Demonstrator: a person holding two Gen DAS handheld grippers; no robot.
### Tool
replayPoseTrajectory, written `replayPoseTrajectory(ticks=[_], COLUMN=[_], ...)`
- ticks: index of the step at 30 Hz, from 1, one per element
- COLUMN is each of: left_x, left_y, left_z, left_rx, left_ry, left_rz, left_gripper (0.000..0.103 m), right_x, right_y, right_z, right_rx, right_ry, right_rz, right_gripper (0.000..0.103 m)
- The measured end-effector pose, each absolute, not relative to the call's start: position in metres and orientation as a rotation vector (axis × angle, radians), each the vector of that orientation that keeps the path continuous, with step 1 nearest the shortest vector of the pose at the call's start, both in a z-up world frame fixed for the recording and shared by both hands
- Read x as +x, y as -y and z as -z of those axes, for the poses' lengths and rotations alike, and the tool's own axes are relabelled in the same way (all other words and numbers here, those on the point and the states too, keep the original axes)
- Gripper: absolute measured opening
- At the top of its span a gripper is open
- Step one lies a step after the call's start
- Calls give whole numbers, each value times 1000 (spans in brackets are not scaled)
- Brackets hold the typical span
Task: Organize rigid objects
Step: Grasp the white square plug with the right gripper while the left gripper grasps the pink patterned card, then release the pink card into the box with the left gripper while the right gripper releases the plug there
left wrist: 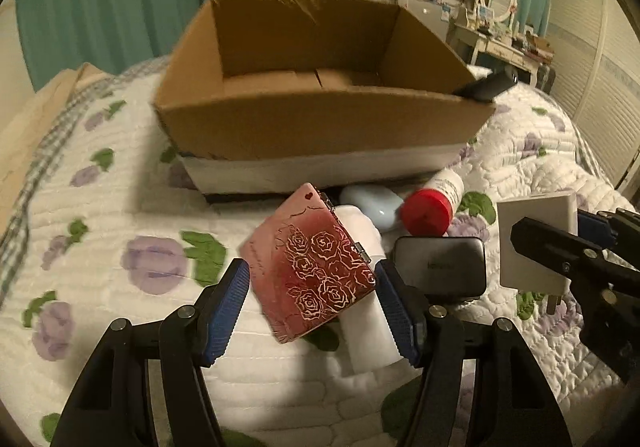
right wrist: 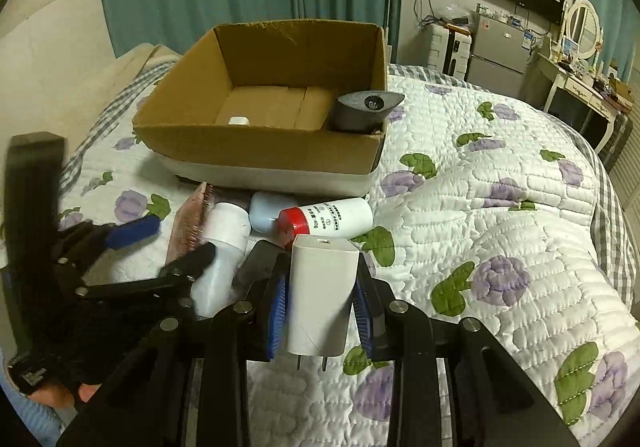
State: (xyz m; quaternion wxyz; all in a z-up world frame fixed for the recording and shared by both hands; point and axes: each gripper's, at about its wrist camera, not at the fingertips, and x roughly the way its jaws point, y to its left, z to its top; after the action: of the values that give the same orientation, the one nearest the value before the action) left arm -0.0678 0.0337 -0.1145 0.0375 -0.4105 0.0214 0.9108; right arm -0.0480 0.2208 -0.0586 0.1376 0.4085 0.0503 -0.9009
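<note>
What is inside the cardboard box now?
Inside the cardboard box, a dark grey object leans in the right front corner, and a small white cap shows behind the front wall. That wall hides the floor close to it.

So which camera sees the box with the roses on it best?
The left wrist view. There the pink rose box shows its whole patterned lid, lying between the open jaws of the left gripper. The right wrist view catches only its thin edge, partly hidden behind the left gripper.
</note>
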Motion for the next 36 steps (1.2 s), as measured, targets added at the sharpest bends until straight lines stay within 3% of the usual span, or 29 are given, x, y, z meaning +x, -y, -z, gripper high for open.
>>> replayPoseTrajectory(ticks=[2,6,10,16,26,36], left_x=[-61,-62,-73,-67,-37,-91], left_y=[-29,-23,-23,-10,-10,-22], left_z=[105,101,112,103,29,-21], left_rx=[-1217,-1210,-1270,-1255,-1010,-873], left_ry=[-91,-102,-109,-35,-14,-70], left_rz=[-2826,-2839,-2857,-2871,-2899,-2940], left_gripper=[55,50,18,10,10,10], right_x=[-47,-46,-45,-43,-36,-83], right_y=[-221,-219,-216,-213,-208,-198], right_z=[58,59,60,57,-3,-73], right_rx=[1175,1180,1184,1171,1004,810], right_ry=[-154,-168,-187,-190,-154,-232], right_rz=[2614,2610,2605,2600,2615,2637], right_gripper=[29,29,29,29,29,29])
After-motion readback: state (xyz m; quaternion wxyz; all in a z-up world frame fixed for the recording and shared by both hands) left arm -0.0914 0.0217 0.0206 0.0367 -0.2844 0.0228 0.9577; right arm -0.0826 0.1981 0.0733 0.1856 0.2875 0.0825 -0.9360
